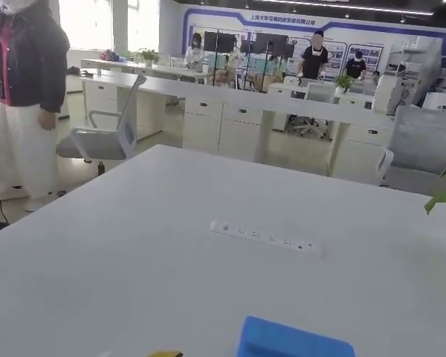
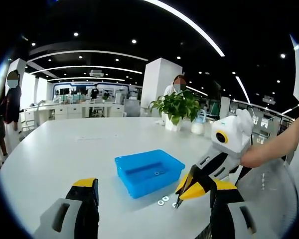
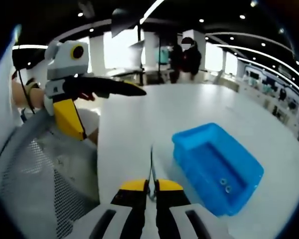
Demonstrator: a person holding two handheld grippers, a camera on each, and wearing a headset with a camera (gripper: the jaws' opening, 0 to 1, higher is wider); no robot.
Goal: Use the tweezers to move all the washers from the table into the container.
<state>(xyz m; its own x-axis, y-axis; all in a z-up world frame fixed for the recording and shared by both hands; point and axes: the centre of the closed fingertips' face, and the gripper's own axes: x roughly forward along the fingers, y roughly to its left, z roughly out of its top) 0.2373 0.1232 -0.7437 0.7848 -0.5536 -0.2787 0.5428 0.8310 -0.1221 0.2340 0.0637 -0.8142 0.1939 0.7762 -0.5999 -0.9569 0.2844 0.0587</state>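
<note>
The right tongs (image 3: 151, 185) are clamping the tweezers (image 3: 151, 164), their tip hovering just beside loose washers (image 2: 163, 200) on the desk (image 2: 65, 149). The left tongs (image 2: 154, 186) are gaping, empty. Just beyond them, the blue container (image 2: 142, 185) is holding two washers. A pickup seems to be underway; the next move calls for pinching one washer's edge precisely.

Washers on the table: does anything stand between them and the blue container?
Nothing visible does. The washers lie on the bare table just beside the container; only its own near wall separates them.

Ahead of the left gripper (image 2: 154, 185): shiny metal washers (image 2: 163, 201), a smooth blue plastic container (image 2: 139, 185), a matt white table (image 2: 65, 154).
</note>
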